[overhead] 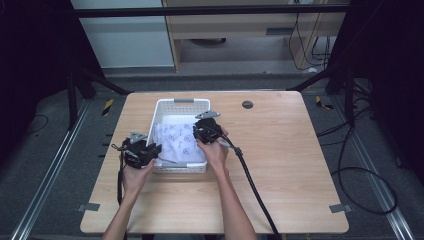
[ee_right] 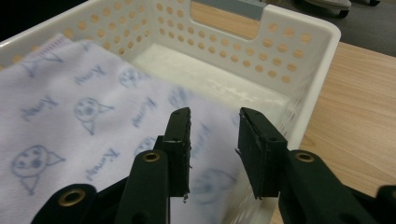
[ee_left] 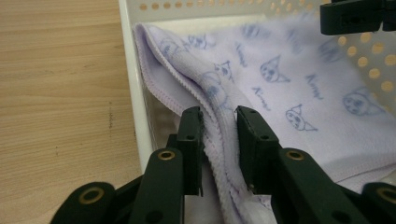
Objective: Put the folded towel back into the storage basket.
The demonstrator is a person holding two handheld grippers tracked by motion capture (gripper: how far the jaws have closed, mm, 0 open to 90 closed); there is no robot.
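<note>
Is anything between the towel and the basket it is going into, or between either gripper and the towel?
Nothing visible. The folded towel already lies inside the white basket. Its edge runs between the left gripper jaws, and the right gripper hangs right over it, jaws apart.

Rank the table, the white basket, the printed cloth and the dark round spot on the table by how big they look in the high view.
1. Table, largest.
2. White basket.
3. Printed cloth, lying inside the basket and partly covered by the grippers.
4. Dark round spot, smallest.
</note>
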